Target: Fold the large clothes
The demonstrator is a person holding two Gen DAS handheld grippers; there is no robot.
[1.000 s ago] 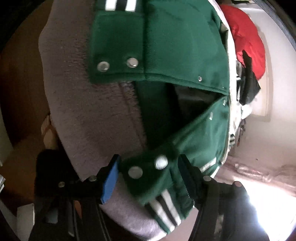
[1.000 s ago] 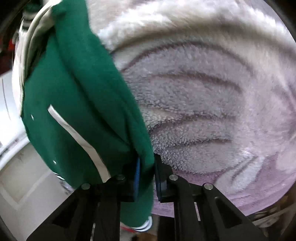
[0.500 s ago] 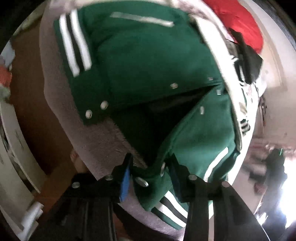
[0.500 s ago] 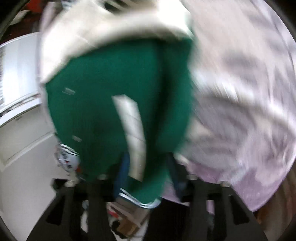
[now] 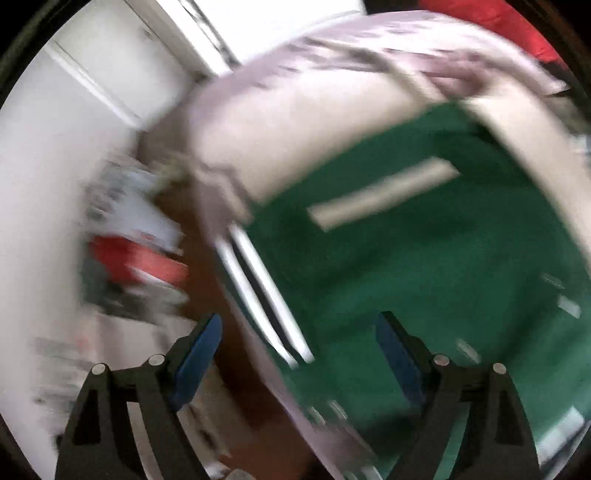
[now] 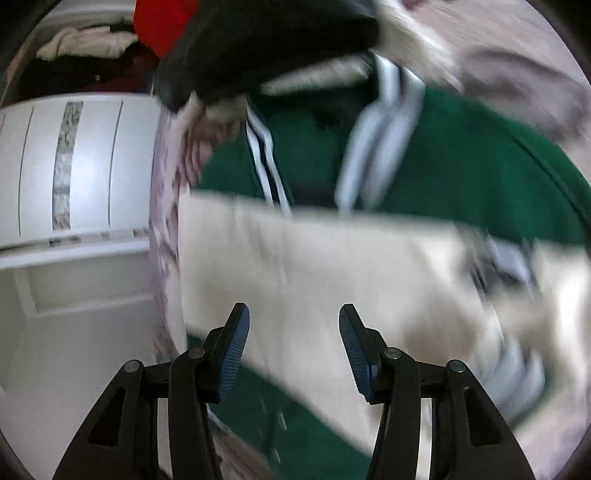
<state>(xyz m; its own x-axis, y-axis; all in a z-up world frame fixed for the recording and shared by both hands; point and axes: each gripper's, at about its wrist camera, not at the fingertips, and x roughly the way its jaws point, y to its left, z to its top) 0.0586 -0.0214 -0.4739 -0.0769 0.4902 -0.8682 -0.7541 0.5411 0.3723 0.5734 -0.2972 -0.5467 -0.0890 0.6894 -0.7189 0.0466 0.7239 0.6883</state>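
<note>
Green jacket point(image 5: 424, 266) spread on fleece blanket point(image 5: 295, 110)
Left gripper point(image 5: 299, 354) above jacket, fingers apart, empty; right gripper point(image 6: 293, 343) likewise apart, empty

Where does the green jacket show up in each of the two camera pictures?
Left wrist view: the green jacket fills the right and lower middle, lying on the fluffy blanket.
Right wrist view: the jacket spans the upper right, with its cream sleeve across the middle.
Shared landmark: the red cloth at the top.
</note>
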